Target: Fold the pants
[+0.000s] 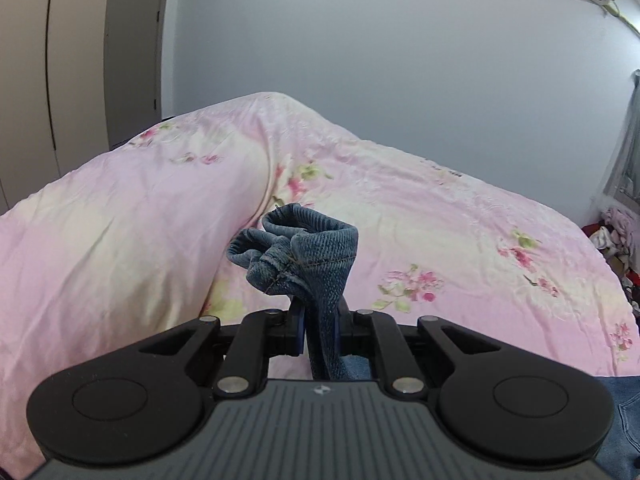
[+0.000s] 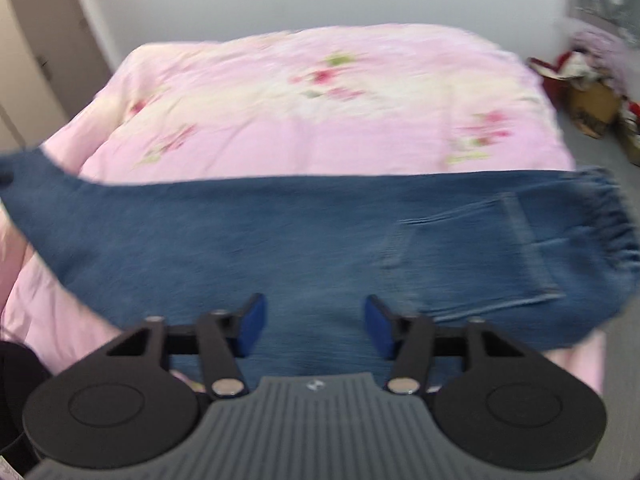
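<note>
Blue denim pants [image 2: 280, 240] lie across the near part of a pink flowered bedspread [image 2: 320, 120], waistband with elastic gathers at the right [image 2: 612, 220], a back pocket beside it. The leg end rises off the bed at the left. In the left wrist view my left gripper [image 1: 319, 330] is shut on the bunched hem of a pant leg [image 1: 304, 248], which sticks up past the blue pads. My right gripper [image 2: 316, 326] hovers over the middle of the pants with its jaws apart and nothing between the blue pads [image 2: 254, 326]. The right wrist view is blurred.
A heaped pink quilt [image 1: 132, 216] rises on the left of the bed. Wardrobe doors [image 1: 60, 60] stand at the left, a grey wall behind. A pile of clothes and bags [image 2: 588, 92] sits on the floor right of the bed.
</note>
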`<state>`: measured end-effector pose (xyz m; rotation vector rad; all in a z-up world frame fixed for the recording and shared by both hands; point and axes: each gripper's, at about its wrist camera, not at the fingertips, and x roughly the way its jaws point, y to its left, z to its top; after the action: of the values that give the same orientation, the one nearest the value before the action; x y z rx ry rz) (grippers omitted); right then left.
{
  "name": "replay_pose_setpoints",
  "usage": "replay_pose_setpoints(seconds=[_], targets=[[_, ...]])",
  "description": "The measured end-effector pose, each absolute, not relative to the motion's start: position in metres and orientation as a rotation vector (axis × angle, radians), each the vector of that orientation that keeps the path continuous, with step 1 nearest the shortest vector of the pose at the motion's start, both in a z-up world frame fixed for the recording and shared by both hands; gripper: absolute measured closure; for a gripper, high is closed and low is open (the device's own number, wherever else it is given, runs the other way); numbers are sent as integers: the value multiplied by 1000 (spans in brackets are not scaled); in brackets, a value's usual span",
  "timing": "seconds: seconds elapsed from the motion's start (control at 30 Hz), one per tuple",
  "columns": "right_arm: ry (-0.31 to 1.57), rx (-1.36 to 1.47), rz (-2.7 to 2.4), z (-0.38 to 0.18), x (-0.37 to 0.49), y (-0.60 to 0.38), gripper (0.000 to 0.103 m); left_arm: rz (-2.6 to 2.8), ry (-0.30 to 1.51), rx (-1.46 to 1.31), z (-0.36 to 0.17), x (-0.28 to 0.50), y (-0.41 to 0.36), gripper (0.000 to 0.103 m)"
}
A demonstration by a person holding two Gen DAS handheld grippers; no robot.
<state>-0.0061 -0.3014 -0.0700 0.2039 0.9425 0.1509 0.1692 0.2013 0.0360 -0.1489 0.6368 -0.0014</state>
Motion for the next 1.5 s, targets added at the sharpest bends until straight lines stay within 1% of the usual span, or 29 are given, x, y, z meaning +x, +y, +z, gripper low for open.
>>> replay_pose_setpoints(seconds=[0.03,0.1,0.27,0.3,0.43,0.53,0.67,0.87,0.93,1.0,1.1,1.13,1.17,1.27,1.5], targets=[[953,211,182,-77,1,-288,80,-15,630,-141,40,168,196,89],[982,229,273,-90,18,-258,84,-33,624,-119,48,166,187,89],[977,131,476,-107,77,-175,88,-46,633,-98,51,170,180,89],[964,117,516,-109,92,-158,91,-48,637,-95,51,170,181,89],[918,25,620,-117,145,-97,91,-80,641,-44,46,166,183,89],[913,-75,668,-128,183,-56,92,-118,659,48,42,165,178,90],[898,-294,701,-145,215,-15,93,-133,752,186,35,172,171,90],[870,-425,734,-148,240,-1,99,-158,831,305,30,179,163,89],[897,-433,729,-151,249,4,102,-173,835,328,31,179,157,89],[908,-450,720,-154,254,10,103,-186,835,345,33,179,149,90],[897,-435,712,-149,249,6,103,-199,846,390,36,178,136,89],[889,-422,718,-144,245,1,100,-206,856,395,38,178,133,89],[885,-408,730,-138,240,-5,99,-213,865,411,39,177,128,89],[895,-384,738,-125,223,-26,99,-247,853,477,44,171,115,89],[994,-313,717,-127,174,-100,97,-357,799,548,55,150,72,89]])
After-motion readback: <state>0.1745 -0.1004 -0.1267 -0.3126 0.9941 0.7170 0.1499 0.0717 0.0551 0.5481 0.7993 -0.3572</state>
